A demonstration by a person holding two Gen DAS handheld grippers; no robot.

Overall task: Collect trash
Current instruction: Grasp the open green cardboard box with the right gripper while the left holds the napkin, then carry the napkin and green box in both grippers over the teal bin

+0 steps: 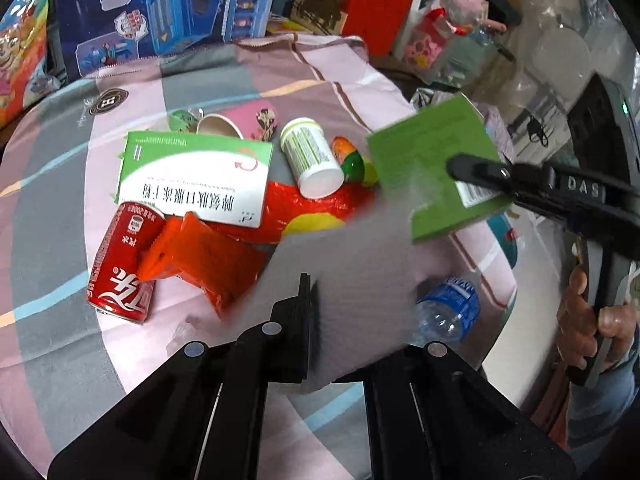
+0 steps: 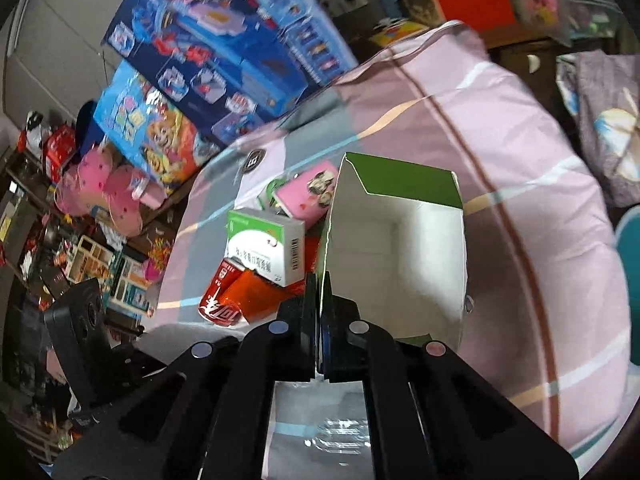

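Observation:
In the left wrist view my left gripper (image 1: 316, 292) is shut on a blurred grey sheet (image 1: 352, 264), maybe a bag, which hides its right finger. The trash lies on the pink and grey cloth (image 1: 280, 72): a red cola can (image 1: 120, 264), an orange wrapper (image 1: 208, 264), a white and green medicine box (image 1: 192, 176), a white bottle (image 1: 312, 156), a red plastic bag (image 1: 304, 204) and a water bottle (image 1: 448, 308). My right gripper (image 2: 320, 288) is shut on the wall of an open green box (image 2: 400, 240). It holds the green box (image 1: 424, 168) tilted above the cloth's right side.
A paper cup (image 1: 218, 125), a pink card (image 1: 256, 118) and a green and orange egg (image 1: 350, 160) lie behind the pile. Blue toy boxes (image 1: 160, 4) stand along the cloth's far edge. A person's hand (image 1: 588, 312) grips the right handle. Shelves of toys (image 2: 92, 240) stand left.

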